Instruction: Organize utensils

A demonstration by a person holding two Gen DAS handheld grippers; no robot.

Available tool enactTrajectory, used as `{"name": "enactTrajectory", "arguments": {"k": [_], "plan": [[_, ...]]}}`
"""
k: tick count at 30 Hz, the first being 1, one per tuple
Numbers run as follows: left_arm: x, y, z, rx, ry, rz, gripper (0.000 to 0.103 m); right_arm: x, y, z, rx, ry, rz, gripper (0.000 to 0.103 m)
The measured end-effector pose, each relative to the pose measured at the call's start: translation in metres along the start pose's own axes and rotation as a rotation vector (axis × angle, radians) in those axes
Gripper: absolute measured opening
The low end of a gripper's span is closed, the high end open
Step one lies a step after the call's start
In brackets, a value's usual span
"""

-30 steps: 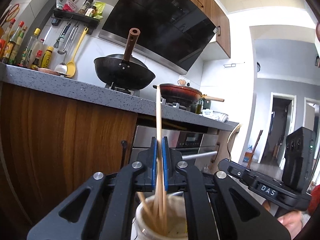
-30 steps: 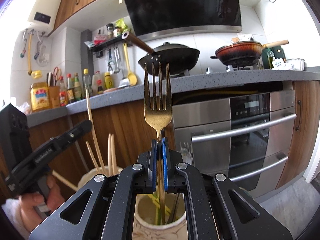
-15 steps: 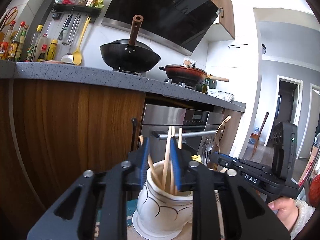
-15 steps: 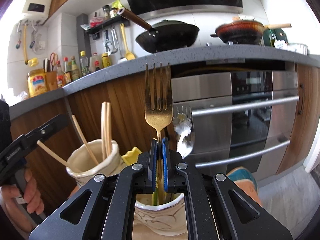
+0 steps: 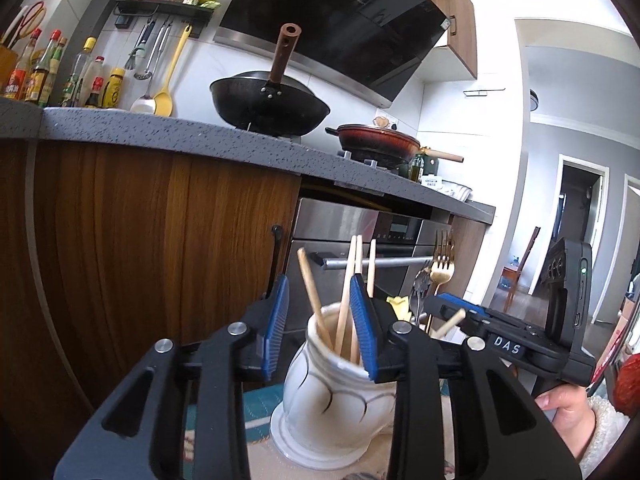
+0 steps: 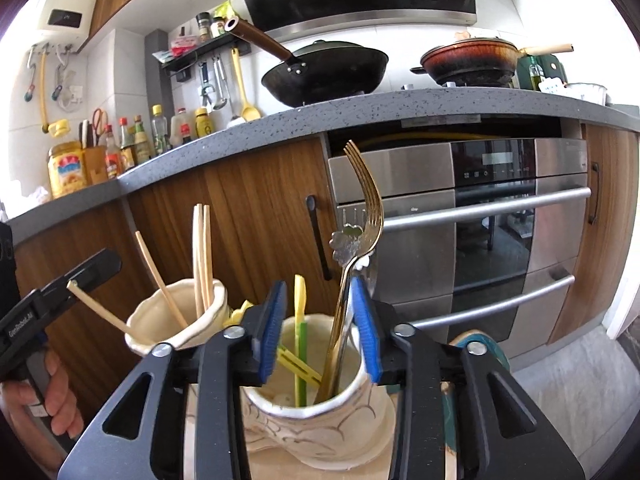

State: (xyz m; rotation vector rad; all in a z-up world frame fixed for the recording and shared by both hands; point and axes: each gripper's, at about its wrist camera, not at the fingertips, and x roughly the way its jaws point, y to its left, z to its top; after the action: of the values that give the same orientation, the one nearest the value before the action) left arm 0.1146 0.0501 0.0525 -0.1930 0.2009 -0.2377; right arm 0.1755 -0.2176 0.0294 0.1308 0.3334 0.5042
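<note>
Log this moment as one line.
left gripper: open | right gripper: open | gold metal fork: in right ceramic jar

A black wok (image 5: 270,110) and red pan (image 5: 378,142) sit on the grey countertop (image 5: 160,134).

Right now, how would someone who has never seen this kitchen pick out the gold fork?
Start at the steel oven under the grey counter. In front of it stand two cream jars; take the one between the right claw's open blue pads. The gold fork leans there, tines up, the tallest and only gold piece.
</note>
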Motion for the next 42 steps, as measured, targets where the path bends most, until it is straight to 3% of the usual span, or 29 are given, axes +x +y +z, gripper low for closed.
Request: {"name": "enactTrajectory", "arguments": {"k": [10,16,20,23,25,28,42], "plan": [[-0.025,0.003,-0.042,-0.019,0.124,0.058,0.049,-0.029,0.019,-0.041,-0.107,0.103,-0.059,0.045],[-0.035,0.001,-0.059,-0.032,0.168,0.073,0.060,-0.055,0.019,-0.053,-0.111,0.061,-0.065,0.049],[-0.040,-0.008,-0.067,0.010,0.175,0.095,0.071,-0.072,0.017,-0.062,-0.113,0.013,-0.065,0.060],[-0.046,-0.017,-0.071,0.065,0.154,0.120,0.080,-0.077,0.017,-0.065,-0.132,-0.014,-0.076,0.069],[-0.049,-0.020,-0.071,0.081,0.131,0.132,0.089,-0.079,0.017,-0.065,-0.134,-0.034,-0.079,0.082],[-0.053,-0.023,-0.070,0.103,0.096,0.154,0.096,-0.082,0.018,-0.066,-0.145,-0.074,-0.105,0.090],[-0.050,-0.032,-0.072,0.161,0.103,0.180,0.097,-0.076,0.023,-0.071,-0.195,-0.086,-0.167,0.095]]}}
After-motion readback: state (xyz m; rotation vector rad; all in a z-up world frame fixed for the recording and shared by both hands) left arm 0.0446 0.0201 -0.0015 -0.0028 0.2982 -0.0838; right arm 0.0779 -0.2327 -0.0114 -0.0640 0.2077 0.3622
